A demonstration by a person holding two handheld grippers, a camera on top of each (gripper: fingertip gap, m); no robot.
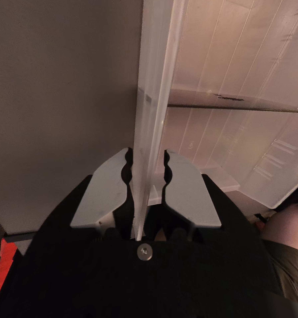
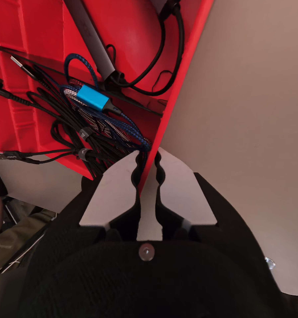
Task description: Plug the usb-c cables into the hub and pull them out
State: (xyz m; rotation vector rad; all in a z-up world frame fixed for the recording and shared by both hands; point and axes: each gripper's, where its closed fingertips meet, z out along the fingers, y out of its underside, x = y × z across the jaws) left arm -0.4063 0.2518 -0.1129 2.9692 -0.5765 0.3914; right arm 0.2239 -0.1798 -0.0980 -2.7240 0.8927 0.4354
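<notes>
My right gripper (image 2: 148, 151) is shut on the right wall of a red bin (image 2: 179, 77); a blue braided cable (image 2: 127, 123) is pinched beside the wall at the left finger. The bin holds a long grey hub (image 2: 93, 39) with a black lead, a blue metal connector (image 2: 93, 99) and tied bundles of black braided cables (image 2: 86, 151). One black plug (image 2: 5, 157) hangs out over the bin's near edge. My left gripper (image 1: 147, 151) is shut on the wall of a clear plastic bin (image 1: 230, 68), which looks empty.
Both bins are over a beige tabletop (image 2: 248, 103). A corner of the red bin shows at the lower left of the left wrist view (image 1: 5, 258). A person's bare arm (image 1: 286, 228) and olive sleeve are at its right edge. There is about 75 centimetres between the tips of the two grippers.
</notes>
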